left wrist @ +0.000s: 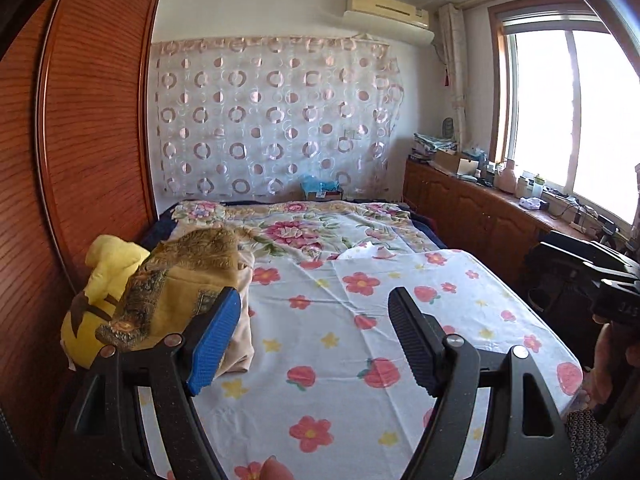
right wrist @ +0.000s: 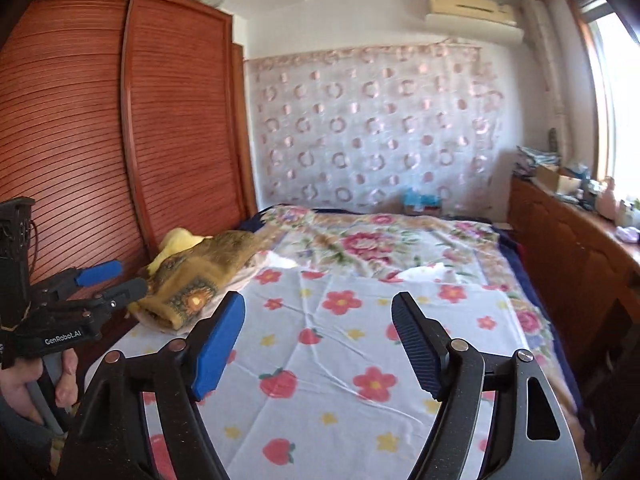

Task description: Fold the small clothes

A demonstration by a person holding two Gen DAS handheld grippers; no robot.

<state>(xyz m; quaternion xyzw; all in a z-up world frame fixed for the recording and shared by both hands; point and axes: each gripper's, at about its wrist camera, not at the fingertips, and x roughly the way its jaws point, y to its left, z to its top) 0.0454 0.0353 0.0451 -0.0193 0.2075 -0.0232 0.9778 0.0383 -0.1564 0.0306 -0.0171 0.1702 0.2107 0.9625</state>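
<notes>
A pile of folded clothes, with a brown-and-yellow patterned piece [left wrist: 188, 276] on top, lies at the left edge of the bed; it also shows in the right wrist view [right wrist: 192, 280]. A yellow garment [left wrist: 108, 264] lies beside it against the wardrobe. My left gripper [left wrist: 316, 320] is open and empty, held above the white flowered sheet [left wrist: 360, 340] just right of the pile. It shows from the side in the right wrist view [right wrist: 116, 280]. My right gripper [right wrist: 320, 324] is open and empty above the same sheet [right wrist: 340, 360].
A tall wooden wardrobe [left wrist: 80, 120] stands close on the left of the bed. A low wooden cabinet [left wrist: 480, 216] with bottles and boxes runs along the window on the right. A patterned curtain [left wrist: 272, 120] hangs behind the bed. A flowered blanket [left wrist: 320, 224] covers the far half.
</notes>
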